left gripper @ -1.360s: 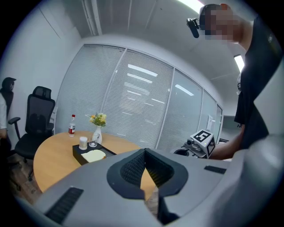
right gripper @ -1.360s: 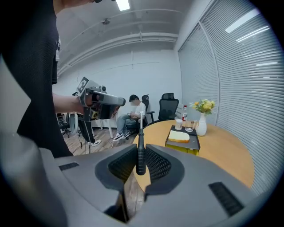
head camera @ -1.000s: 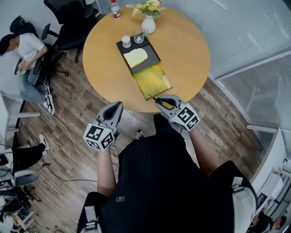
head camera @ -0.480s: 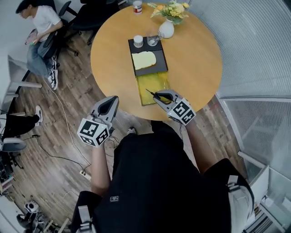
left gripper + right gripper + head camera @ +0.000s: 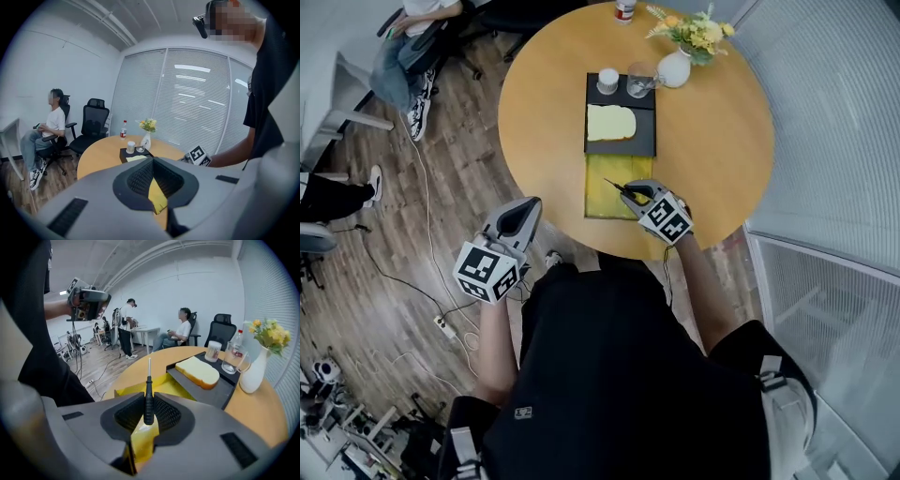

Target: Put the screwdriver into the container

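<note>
A black-handled screwdriver (image 5: pixel 621 188) (image 5: pixel 148 397) is clamped between the fingers of my right gripper (image 5: pixel 632 191) (image 5: pixel 148 409), which is shut on its handle. The thin metal shaft points forward. The gripper hovers over the near end of the yellow open container (image 5: pixel 606 176) (image 5: pixel 137 386) on the round wooden table (image 5: pixel 544 112). My left gripper (image 5: pixel 524 212) (image 5: pixel 153 177) is held off the table's near-left edge, above the floor, shut with nothing in it.
Behind the container a black tray (image 5: pixel 621 142) (image 5: pixel 220 391) carries a bread slice (image 5: pixel 611 122) (image 5: pixel 198 371), a cup (image 5: pixel 607 81) and a glass (image 5: pixel 639 82). A white vase with flowers (image 5: pixel 675 66) (image 5: pixel 253 369) and a bottle (image 5: pixel 624 9) stand farther back. A person sits at the far left (image 5: pixel 49 126); cables (image 5: pixel 422 216) run across the floor.
My right gripper has carried the screwdriver forward from the table's near edge to over the yellow container. The left gripper has stayed beside the table.
</note>
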Demonstrator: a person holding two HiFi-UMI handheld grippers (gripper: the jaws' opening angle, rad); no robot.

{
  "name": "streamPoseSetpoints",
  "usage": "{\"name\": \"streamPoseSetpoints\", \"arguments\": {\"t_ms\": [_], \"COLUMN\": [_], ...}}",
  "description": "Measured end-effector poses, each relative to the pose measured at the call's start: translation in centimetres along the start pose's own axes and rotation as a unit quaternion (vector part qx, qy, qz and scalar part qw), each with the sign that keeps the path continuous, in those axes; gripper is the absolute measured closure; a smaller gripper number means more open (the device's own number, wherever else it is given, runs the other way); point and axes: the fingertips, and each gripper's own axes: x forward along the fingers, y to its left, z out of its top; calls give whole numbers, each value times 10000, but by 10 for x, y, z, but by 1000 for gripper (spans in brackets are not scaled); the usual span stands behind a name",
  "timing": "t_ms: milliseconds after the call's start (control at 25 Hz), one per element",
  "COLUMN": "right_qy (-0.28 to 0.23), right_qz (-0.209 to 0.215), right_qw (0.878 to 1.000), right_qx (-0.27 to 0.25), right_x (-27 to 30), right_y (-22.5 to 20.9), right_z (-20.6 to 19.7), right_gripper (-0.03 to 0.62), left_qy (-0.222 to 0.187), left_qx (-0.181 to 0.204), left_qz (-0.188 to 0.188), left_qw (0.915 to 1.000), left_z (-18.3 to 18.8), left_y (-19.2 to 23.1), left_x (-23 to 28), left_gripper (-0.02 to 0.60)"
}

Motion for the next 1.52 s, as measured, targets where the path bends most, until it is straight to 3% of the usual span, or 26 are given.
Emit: {"name": "streamPoseSetpoints", "arguments": {"t_ms": [240,640,1160,1520], "right_qy": [950,1738,2238,2188], "right_qz": [358,533,150,92], "right_qw": [9931,9778,9661,9689], "right_qx": [-586,-1039,-1276,-1153], "right_x": [36,77,91,88], "right_y": [-13,-19,-23,-23], "right_z": [-41,-64,-75,-72], "right_gripper": [539,539,539,537], "left_qy": [13,16,-62,-112], "left_qx": [-205,-552,-654,-672], "left_qz": [411,966,1256,1268], "left_qw": [9989,9938,9899,9896], "left_z": [-15,-34,-36,-37], "left_y": [1,2,4,2], "left_x": [-2,-19,-33,-37], "left_gripper": [578,578,578,578]}}
